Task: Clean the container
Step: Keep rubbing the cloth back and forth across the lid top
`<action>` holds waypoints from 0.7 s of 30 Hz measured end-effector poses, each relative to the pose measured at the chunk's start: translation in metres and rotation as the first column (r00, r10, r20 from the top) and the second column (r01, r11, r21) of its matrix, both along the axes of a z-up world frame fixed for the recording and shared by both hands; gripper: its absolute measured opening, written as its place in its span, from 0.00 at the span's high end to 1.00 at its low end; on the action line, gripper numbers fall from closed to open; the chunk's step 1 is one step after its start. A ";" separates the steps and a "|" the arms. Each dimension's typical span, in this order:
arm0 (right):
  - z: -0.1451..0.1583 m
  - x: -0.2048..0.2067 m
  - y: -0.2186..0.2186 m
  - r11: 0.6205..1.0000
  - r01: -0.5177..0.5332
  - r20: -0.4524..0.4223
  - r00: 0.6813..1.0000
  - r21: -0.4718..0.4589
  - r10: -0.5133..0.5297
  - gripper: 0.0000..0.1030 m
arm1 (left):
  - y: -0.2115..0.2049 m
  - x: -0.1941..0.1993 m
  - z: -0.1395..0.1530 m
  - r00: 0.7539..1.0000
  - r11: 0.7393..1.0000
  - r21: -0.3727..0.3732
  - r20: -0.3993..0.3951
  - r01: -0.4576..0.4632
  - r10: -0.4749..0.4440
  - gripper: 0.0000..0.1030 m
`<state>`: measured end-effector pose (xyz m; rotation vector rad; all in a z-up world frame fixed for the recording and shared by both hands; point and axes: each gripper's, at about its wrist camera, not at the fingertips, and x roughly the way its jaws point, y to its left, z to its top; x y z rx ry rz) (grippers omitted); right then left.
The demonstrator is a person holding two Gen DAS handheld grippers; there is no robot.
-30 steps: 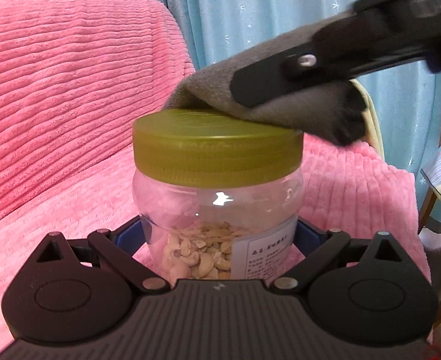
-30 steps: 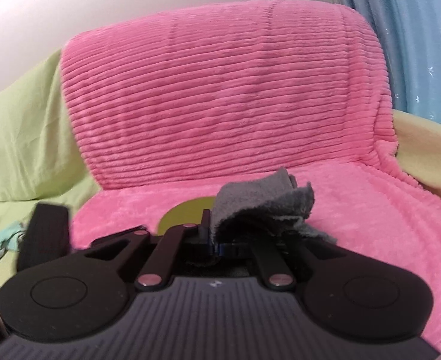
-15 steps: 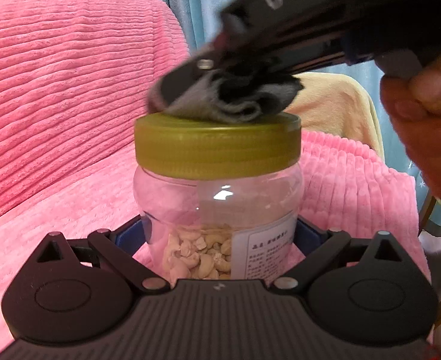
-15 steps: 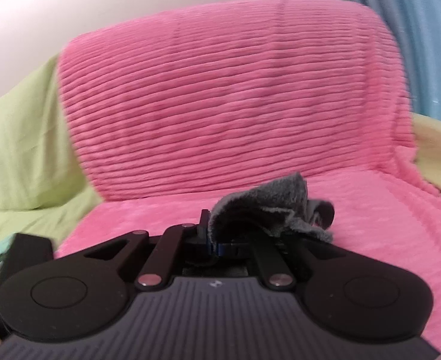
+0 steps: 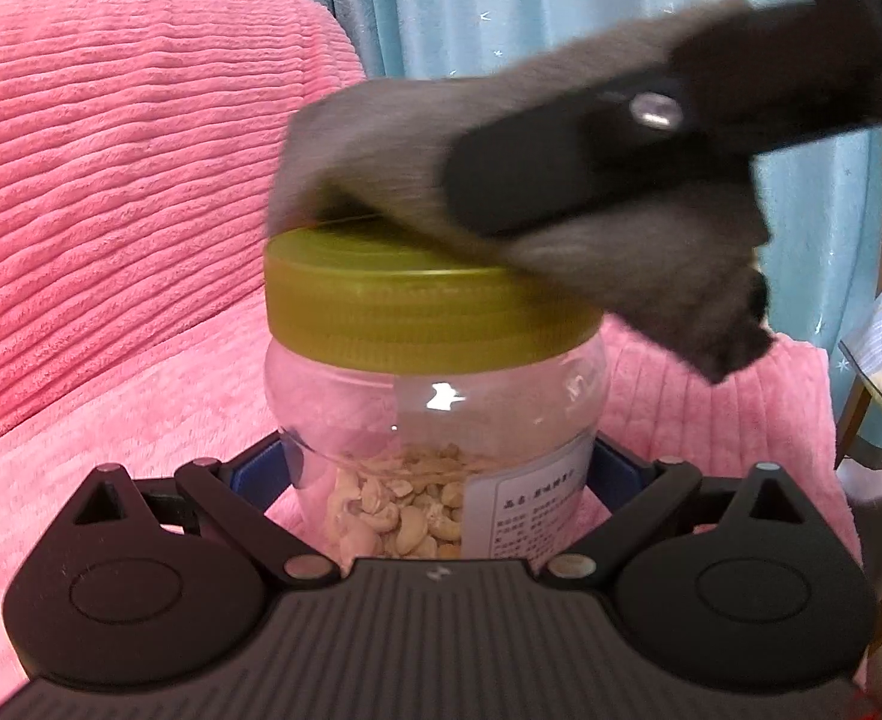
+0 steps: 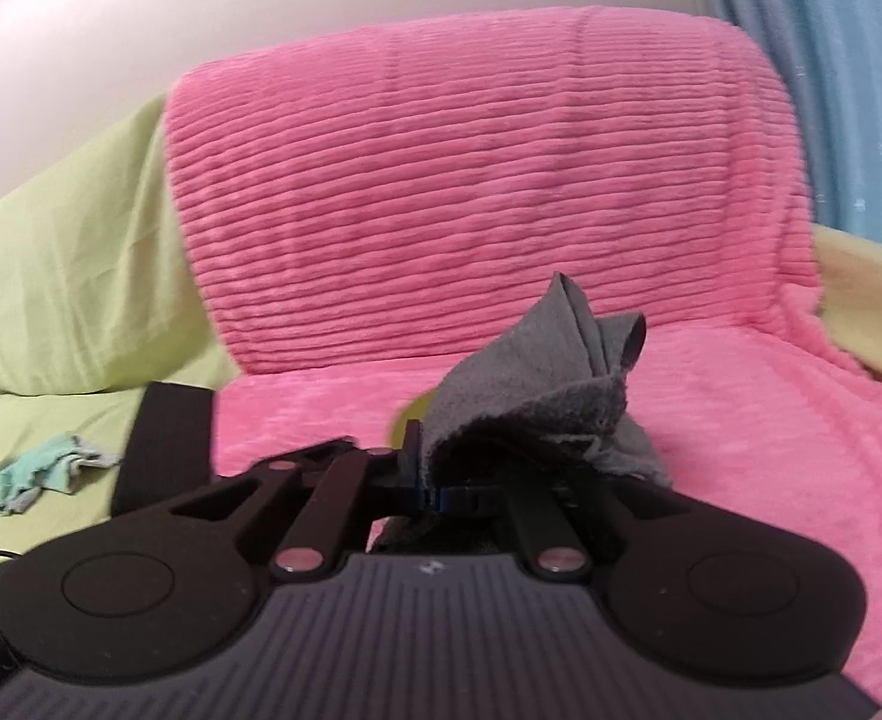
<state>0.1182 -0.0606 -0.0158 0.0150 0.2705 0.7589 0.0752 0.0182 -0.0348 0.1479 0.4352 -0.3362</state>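
The left tool is clamped on a clear plastic jar, its 2 blue-padded fingers pressing the jar's lower sides from left and right. The jar stands upright between them, with cashews filling its bottom part and a white printed label on its right front. An olive-green screw lid is on the jar.

The right tool is closed on a grey cloth, which bunches up and folds over past its tips. In the left wrist view this right tool comes in from the upper right, blurred, and the grey cloth lies pressed on top of the lid, covering its right and rear part and hanging over the right edge. In the right wrist view only a sliver of the green lid shows, just left of the cloth.

Behind and under the jar lies a ribbed pink blanket draped over a sofa, beside a light green cover. On that green cover, well apart from the jar, lies a small teal rag. A blue curtain hangs behind.
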 end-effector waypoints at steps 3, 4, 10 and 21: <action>0.003 0.015 0.011 1.000 -0.022 0.003 1.000 -0.003 0.022 0.97 | 0.000 0.000 0.000 1.000 1.000 -0.002 -0.001 -0.002 0.002 0.04; 0.004 0.022 0.013 1.000 -0.022 0.001 1.000 0.000 0.022 0.97 | -0.001 -0.001 0.000 1.000 1.000 -0.003 -0.001 -0.001 0.001 0.04; 0.007 0.053 0.004 0.998 0.056 -0.005 0.998 0.006 -0.056 0.98 | -0.001 -0.001 0.000 1.000 1.000 -0.007 -0.002 0.002 -0.002 0.04; 0.003 0.015 -0.026 0.996 0.076 -0.005 0.997 -0.038 -0.076 0.97 | -0.002 -0.003 0.000 1.000 1.000 -0.011 0.001 0.006 -0.006 0.04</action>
